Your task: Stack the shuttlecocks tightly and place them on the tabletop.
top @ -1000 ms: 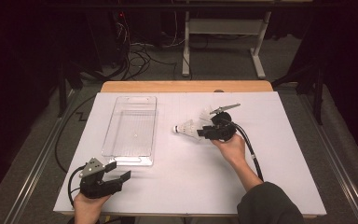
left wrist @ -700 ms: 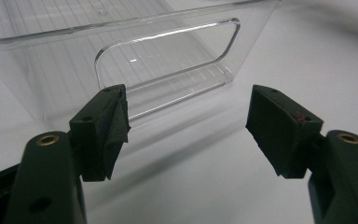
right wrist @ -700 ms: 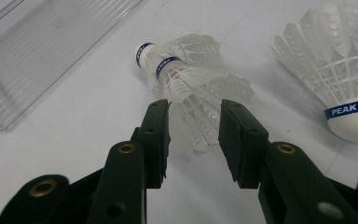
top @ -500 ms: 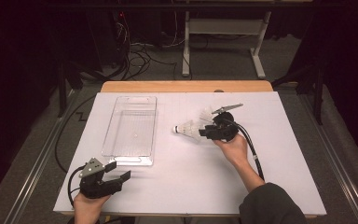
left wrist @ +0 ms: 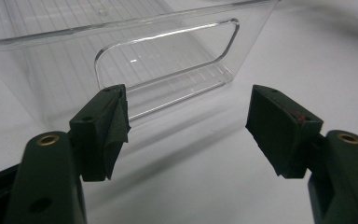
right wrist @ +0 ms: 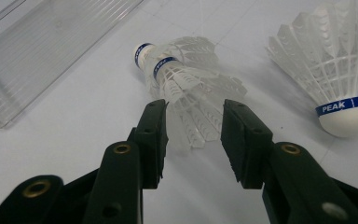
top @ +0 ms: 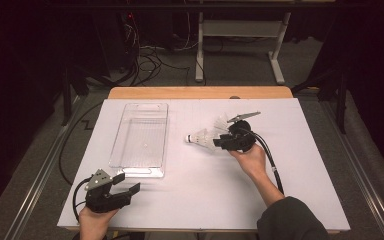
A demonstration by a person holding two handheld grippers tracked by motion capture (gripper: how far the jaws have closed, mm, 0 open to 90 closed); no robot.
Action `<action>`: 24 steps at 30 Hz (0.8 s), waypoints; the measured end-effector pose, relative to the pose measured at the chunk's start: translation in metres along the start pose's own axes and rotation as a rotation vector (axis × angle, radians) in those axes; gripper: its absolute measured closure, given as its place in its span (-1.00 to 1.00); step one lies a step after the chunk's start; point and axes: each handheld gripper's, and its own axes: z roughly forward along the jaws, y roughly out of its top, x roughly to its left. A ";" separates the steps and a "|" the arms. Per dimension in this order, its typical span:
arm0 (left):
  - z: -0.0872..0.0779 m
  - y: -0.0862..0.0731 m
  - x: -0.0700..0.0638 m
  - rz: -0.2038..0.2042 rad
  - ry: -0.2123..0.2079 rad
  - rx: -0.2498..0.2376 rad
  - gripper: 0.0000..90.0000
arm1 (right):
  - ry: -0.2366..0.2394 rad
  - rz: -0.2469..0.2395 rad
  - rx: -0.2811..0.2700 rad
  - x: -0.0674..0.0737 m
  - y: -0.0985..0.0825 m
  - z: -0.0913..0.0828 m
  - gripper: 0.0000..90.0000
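1. Right tool (right wrist: pixel 193 135): jaws part-open, straddling the feather skirt of the lying shuttlecock (right wrist: pixel 182 79); pads not visibly pressing.
2. Shuttlecock axis: cork points left, away from the tool, toward the clear tray (top: pixel 140 135).
3. Left tool (top: pixel 122 191): released, near counter (top: pixel 205 200) edge, farther off.

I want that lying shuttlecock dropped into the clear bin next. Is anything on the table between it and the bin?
Nothing visible: bare white table lies between the lying shuttlecock and the clear bin. The second shuttlecock sits on the far side, away from that path.
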 end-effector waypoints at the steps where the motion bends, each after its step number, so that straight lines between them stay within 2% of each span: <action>1: 0.000 0.000 0.000 0.000 0.000 0.000 -0.32 | -0.001 0.000 -0.001 0.000 0.000 -0.001 0.36; 8: 0.000 0.000 0.000 -0.001 0.000 -0.002 -0.32 | -0.015 -0.008 -0.007 -0.001 0.001 -0.007 0.36; 19: 0.000 0.000 0.000 -0.001 -0.001 -0.003 -0.32 | -0.051 0.019 0.009 -0.008 0.001 -0.013 0.30; 24: -0.001 0.000 0.000 0.000 -0.002 -0.004 -0.32 | -0.061 0.011 0.011 -0.008 0.003 -0.015 0.29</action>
